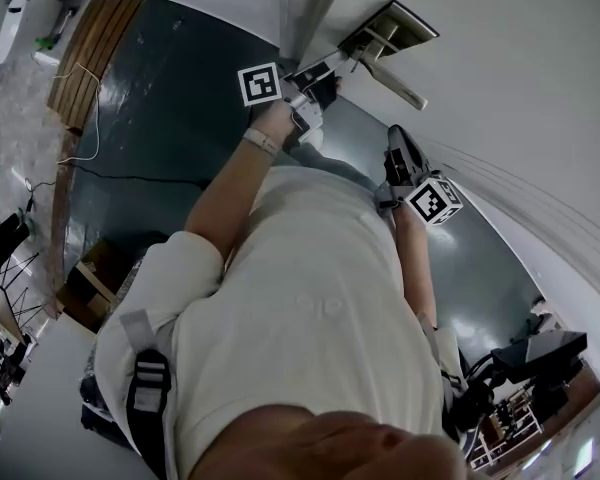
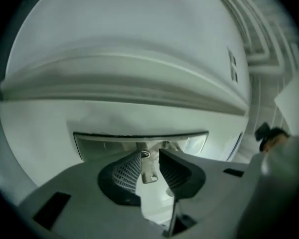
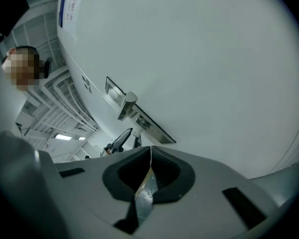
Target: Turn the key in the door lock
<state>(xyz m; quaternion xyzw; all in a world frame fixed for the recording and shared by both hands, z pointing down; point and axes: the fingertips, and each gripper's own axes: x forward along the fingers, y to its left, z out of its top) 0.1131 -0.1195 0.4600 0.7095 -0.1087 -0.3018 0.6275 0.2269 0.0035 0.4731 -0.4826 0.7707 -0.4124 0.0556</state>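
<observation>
Closest to the head camera is the person's white shirt (image 1: 310, 308), with both forearms reaching toward a white door (image 1: 520, 88) above a dark floor (image 1: 160, 118). The left hand-held gripper (image 1: 320, 70) is raised to the metal lock plate (image 1: 390, 30), just below the door handle (image 1: 395, 83). In the left gripper view, this left hand-held gripper (image 2: 150, 156) has its jaws partly apart, and the small silver key (image 2: 149, 172) stands between the ribbed pads, stuck in the lock. It lies close to the left pad, with a clear gap to the right pad, so neither pad presses on it. The right hand-held gripper (image 3: 150, 151) is held lower, well apart from the lock plate, with its jaws closed together on nothing.
</observation>
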